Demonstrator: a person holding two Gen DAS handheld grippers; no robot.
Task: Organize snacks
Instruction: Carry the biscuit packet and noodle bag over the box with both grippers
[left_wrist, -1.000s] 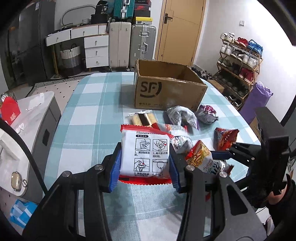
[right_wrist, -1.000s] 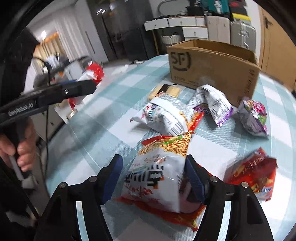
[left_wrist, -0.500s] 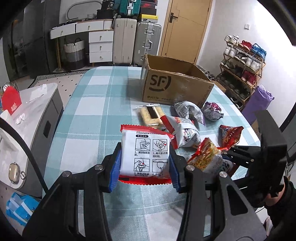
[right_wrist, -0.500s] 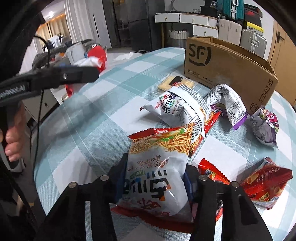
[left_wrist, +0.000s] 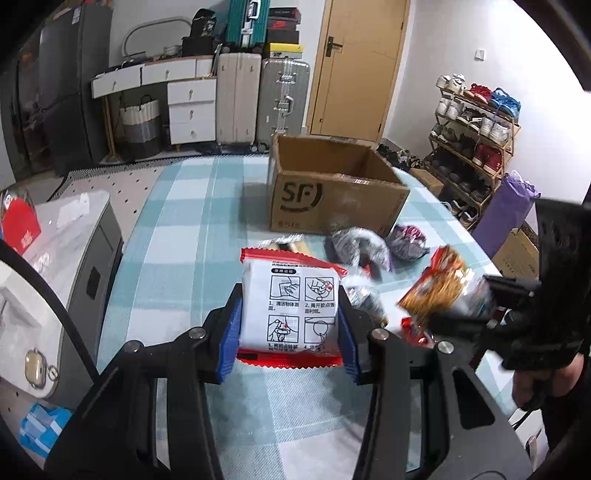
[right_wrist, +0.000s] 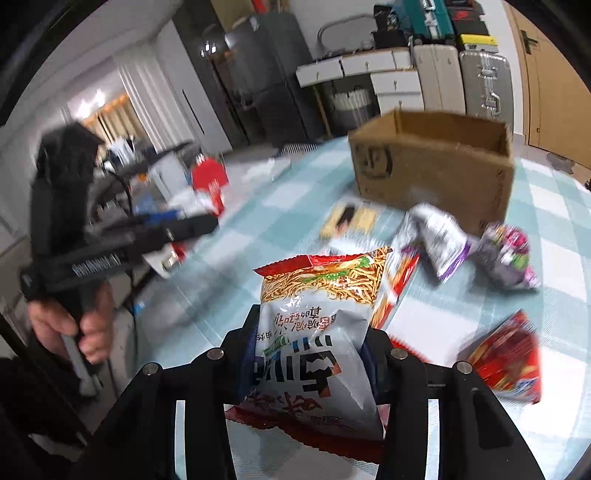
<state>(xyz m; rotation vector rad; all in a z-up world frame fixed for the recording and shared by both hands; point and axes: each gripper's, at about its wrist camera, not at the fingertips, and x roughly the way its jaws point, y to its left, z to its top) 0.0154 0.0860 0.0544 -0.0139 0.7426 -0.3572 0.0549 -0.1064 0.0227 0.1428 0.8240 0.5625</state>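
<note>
carton (left_wrist: 334, 197) position governs the next move: the open cardboard box stands on the checked tablecloth (left_wrist: 177, 236), ahead of both tools and beyond the loose packets, its opening facing up.

left gripper (left_wrist: 290, 330) is clamped on the white packet with red edges (left_wrist: 290, 299); blue pads press both short sides, printed face toward the camera, long axis running away from the tool toward the carton.

right gripper (right_wrist: 310, 354) holds the noodle snack bag (right_wrist: 317, 325). its jaws have just been closing, and the pads now pinch the bag's lower half, with the top end pointing toward the carton. the bag appears lifted clear of the cloth.

loose items between tools and carton: grey-purple packet (right_wrist: 436, 236), dark purple packet (right_wrist: 509, 258), red packet (right_wrist: 506, 354), biscuit pack (right_wrist: 349, 221).

judgement: both loads travel forward and over the near wall of the carton. the left tool faces the carton more squarely; which hand is nearer cannot be determined.
</note>
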